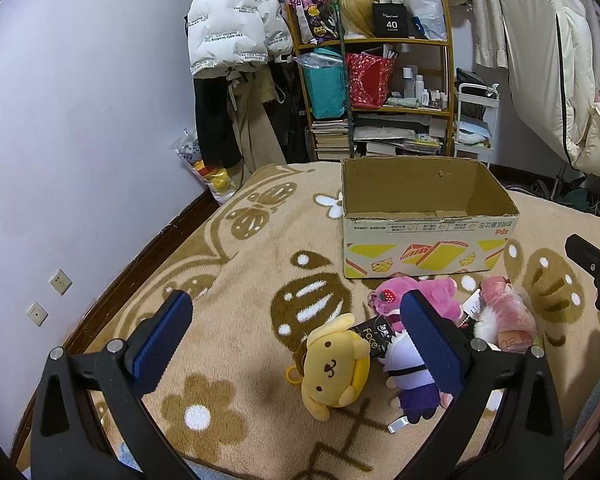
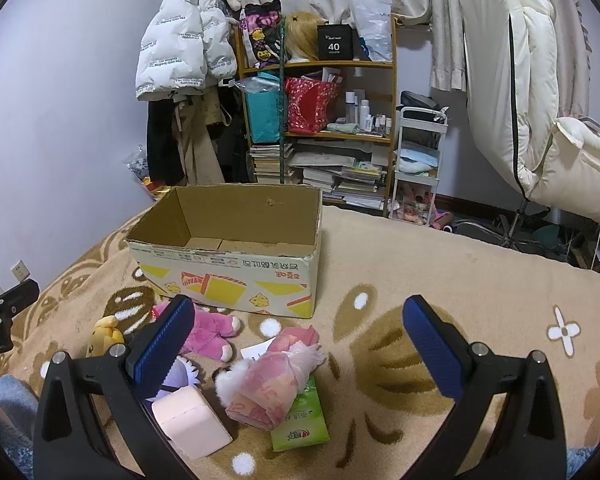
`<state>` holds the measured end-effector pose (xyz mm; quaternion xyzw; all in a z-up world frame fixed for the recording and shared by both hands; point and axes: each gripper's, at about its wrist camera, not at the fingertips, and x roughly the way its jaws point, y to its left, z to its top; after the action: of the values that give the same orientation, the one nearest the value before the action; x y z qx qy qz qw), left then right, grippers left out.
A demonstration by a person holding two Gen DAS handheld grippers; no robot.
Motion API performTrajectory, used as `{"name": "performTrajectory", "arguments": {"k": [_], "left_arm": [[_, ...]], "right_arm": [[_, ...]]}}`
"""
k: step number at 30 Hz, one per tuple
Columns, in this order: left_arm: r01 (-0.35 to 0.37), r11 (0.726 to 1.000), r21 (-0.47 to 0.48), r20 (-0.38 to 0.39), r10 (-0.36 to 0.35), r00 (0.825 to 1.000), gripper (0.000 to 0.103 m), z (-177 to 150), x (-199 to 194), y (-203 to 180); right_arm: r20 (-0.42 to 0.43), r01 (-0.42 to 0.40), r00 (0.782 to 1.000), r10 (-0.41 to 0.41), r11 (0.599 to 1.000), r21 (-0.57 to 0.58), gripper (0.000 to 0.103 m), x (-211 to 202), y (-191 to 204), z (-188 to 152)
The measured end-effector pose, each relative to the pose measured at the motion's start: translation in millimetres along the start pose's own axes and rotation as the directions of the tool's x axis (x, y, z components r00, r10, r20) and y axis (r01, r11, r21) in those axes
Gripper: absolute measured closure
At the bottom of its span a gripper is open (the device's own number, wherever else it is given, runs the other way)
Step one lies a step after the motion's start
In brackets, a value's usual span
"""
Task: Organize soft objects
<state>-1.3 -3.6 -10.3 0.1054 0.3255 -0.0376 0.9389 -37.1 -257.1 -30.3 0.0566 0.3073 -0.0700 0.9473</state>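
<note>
Both grippers wide open, empty; left gripper point(image 1: 296, 340) right above yellow plush point(image 1: 334, 368), grab next, box point(image 1: 428, 248) ahead.

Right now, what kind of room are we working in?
Most likely a lived-in bedroom: the toys lie on a plush patterned blanket, a white puffer jacket hangs on the wall, and a wooden shelf holds books, bags and toiletries.

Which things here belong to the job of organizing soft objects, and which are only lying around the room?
For the job:
yellow dog plush
pink plush
purple doll
pink wrapped bundle
pink sponge block
green tissue pack
cardboard box

Only lying about:
wooden shelf
white puffer jacket
blonde wig
white cart
</note>
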Motion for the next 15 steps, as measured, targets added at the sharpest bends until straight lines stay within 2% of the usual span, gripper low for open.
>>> {"name": "performTrajectory", "arguments": {"k": [15], "left_arm": [[0.001,1.0,0.001,-0.002,-0.001,1.0,0.001,1.2,-0.4,0.7]], "right_arm": [[0.0,-0.003,1.0,0.003,1.0,0.001,0.0,0.1,-0.8,-0.2]]}}
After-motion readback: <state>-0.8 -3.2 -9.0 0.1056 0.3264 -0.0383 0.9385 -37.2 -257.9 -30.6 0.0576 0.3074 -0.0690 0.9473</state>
